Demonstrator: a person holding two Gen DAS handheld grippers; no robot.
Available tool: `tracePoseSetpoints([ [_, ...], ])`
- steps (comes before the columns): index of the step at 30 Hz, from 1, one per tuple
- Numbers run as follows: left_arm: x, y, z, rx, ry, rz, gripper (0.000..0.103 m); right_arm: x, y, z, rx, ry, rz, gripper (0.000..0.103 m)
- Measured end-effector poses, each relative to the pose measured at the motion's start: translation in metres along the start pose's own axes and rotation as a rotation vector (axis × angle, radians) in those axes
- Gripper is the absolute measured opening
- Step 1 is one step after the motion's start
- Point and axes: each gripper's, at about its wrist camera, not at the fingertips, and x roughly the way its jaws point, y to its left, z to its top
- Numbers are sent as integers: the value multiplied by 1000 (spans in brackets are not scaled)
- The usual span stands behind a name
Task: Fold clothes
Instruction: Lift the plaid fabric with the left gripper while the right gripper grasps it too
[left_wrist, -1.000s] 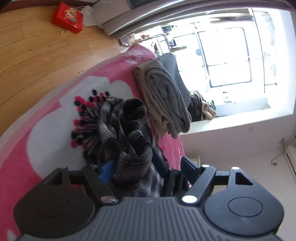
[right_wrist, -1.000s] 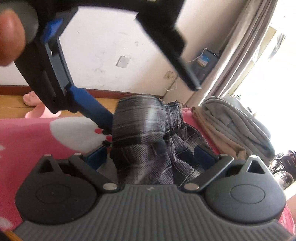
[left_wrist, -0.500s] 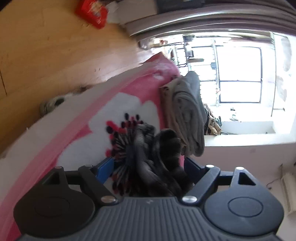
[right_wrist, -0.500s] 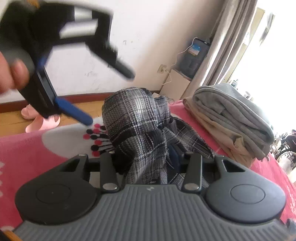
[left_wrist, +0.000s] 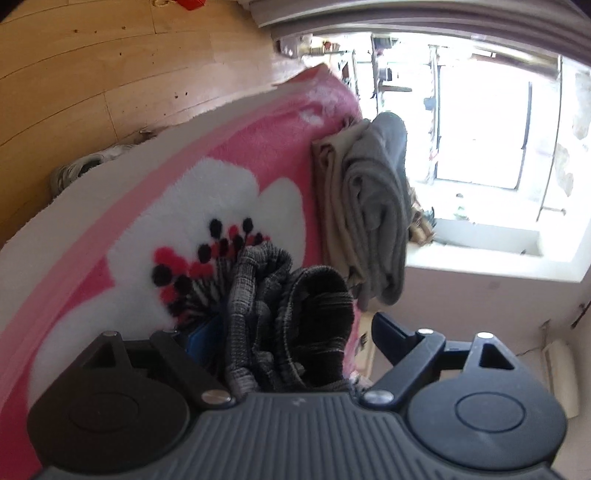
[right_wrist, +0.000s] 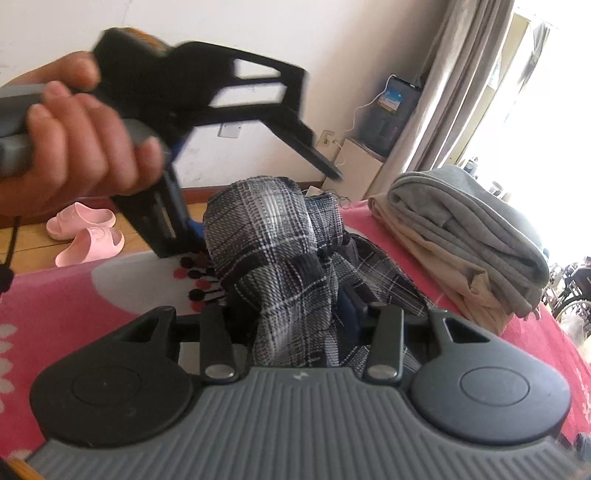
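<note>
Pink slippers (right_wrist: 86, 240) sit on the wooden floor (left_wrist: 92, 81) beside the flowered blanket (left_wrist: 236, 155).

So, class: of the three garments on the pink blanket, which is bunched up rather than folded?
The plaid garment, held crumpled in the right gripper; the grey garment and the beige garment lie folded, stacked.

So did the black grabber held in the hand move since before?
Yes. In the right wrist view the left gripper has dropped from high against the white wall down towards the plaid garment.

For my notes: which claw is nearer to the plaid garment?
Right. The right claw is clamped on the plaid garment; the left claw is opening, cloth between its jaws.
</note>
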Motion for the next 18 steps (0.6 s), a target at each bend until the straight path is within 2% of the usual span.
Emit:
tracePoseSetpoints([
  [2,6,-8,1,36,17,41,85,3,0,0,-9,0,-1,42],
  [3,9,-12,1,53,22,61,80,3,0,0,-12,0,-2,42],
  [7,18,-22,-1,110,45,158,55,1,-3,-2,-1,2,-20,45],
  [8,19,-23,-1,115,46,172,51,1,-4,-2,7,4,-23,45],
  [10,19,-24,-3,122,35,206,32,1,-5,-3,16,6,-24,45],
  [12,15,-25,-6,126,16,236,24,3,-7,-2,15,11,-18,43],
  [14,12,-31,-9,144,-1,268,20,4,-9,0,23,16,-1,34],
  [15,12,-35,-11,159,-8,289,19,3,-8,2,22,21,8,25],
  [18,9,-44,-14,183,-19,329,18,1,-2,5,2,40,34,20],
])
